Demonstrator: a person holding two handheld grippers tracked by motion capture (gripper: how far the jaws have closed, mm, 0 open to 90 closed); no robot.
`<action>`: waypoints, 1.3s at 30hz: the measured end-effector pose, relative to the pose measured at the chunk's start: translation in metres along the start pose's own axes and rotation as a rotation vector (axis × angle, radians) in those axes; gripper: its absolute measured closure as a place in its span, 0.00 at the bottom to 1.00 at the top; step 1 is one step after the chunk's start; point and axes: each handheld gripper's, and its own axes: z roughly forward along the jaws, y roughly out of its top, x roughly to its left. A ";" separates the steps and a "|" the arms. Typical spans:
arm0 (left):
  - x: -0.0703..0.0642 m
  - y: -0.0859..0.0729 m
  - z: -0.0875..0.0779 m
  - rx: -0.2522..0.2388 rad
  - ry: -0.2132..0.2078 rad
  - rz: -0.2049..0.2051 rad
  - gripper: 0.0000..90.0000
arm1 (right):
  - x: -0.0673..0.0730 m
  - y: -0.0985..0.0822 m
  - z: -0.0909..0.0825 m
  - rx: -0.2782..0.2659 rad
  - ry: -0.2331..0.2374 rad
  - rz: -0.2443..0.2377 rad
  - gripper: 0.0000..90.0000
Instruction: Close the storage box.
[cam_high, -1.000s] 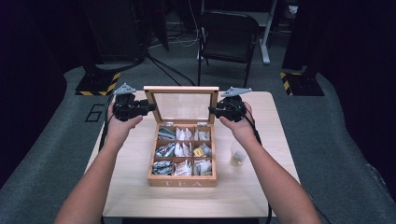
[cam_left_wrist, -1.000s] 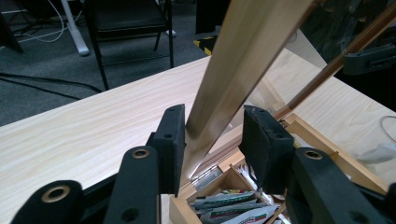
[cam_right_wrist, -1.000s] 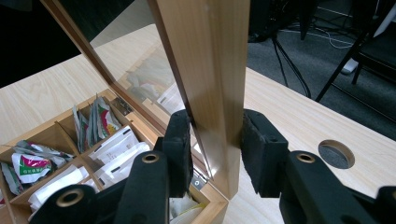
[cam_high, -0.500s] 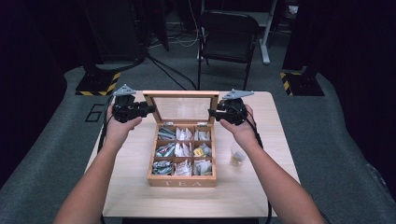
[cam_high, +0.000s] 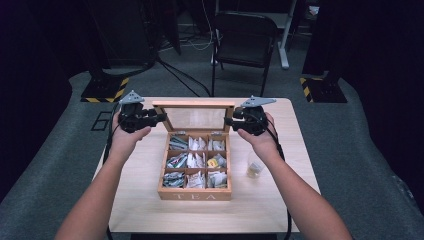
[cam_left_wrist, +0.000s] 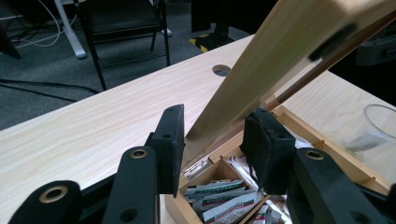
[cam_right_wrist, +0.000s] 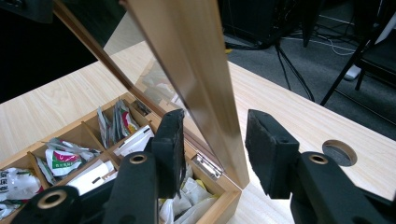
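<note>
We see the tea box (cam_high: 195, 192) on the worktop (cam_high: 150, 210), its lid (cam_high: 194, 104) raised. The left hand-held gripper (cam_high: 161, 117) and the right hand-held gripper (cam_high: 229, 121) each have jaws apart around a lid side edge, not clamped.

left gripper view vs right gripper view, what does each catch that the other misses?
Left gripper view alone: the clear glass past the box and the left gripper, jaws apart astride the lid's edge. Right gripper view alone: a metal hinge at the box's back corner and the right gripper, likewise open. Both: the raised lid, the tea box with sachets, the table.
</note>
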 end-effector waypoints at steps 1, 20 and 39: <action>-0.001 0.001 -0.001 0.000 0.001 0.006 0.65 | 0.000 0.000 0.000 0.000 0.000 0.000 0.63; -0.015 0.012 -0.023 -0.012 0.013 0.040 0.66 | 0.006 0.002 -0.015 -0.002 0.024 0.000 0.62; -0.023 -0.004 -0.031 -0.003 -0.012 0.051 0.65 | 0.029 0.012 -0.045 -0.026 0.026 -0.032 0.57</action>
